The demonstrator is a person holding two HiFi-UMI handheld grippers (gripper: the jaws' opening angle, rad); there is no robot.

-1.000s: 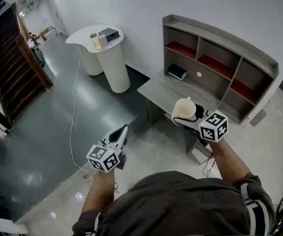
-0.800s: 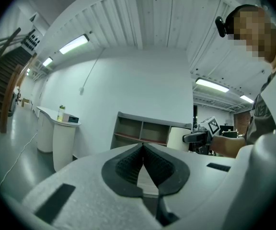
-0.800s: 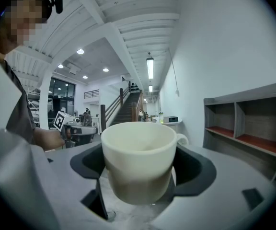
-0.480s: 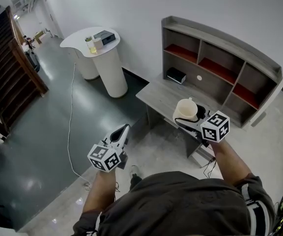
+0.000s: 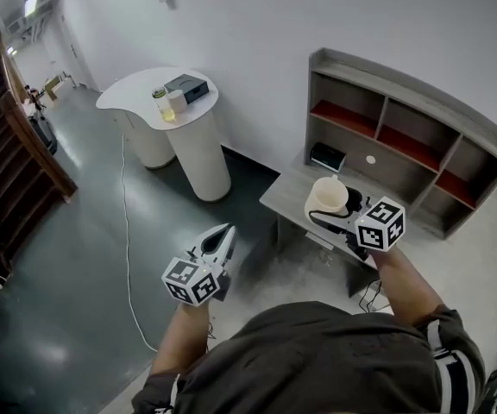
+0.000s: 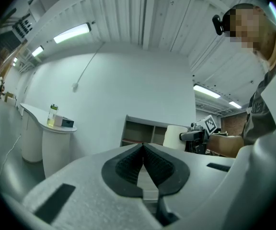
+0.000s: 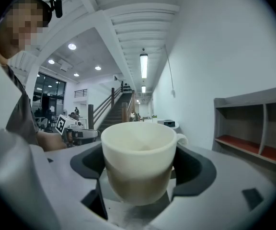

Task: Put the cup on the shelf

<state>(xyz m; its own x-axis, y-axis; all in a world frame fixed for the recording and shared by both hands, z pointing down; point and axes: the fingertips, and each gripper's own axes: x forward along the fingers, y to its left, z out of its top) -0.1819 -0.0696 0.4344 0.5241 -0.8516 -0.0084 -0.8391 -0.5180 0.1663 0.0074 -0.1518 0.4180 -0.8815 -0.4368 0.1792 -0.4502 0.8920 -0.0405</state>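
Observation:
A cream cup (image 5: 327, 196) sits upright between the jaws of my right gripper (image 5: 333, 205), which is shut on it; its handle points away from me. In the right gripper view the cup (image 7: 139, 159) fills the middle, the dark pads pressed on both its sides. It hangs over the near edge of a grey desk (image 5: 296, 190). Behind the desk stands the grey shelf (image 5: 401, 115) with red-floored compartments. My left gripper (image 5: 220, 241) is held low at the left over the floor, jaws shut with nothing between them. In the left gripper view my left gripper (image 6: 143, 163) has its pads meeting.
A small black box (image 5: 328, 156) and a white round thing (image 5: 370, 159) lie on the desk by the shelf. A white round counter (image 5: 164, 102) with a bottle and box stands at the left. A cable (image 5: 128, 222) runs over the dark floor. Stairs (image 5: 15, 136) rise far left.
The view has shifted: desk and shelf now sit further right and nearer my right gripper with the cup. Both grippers keep their hold and pose.

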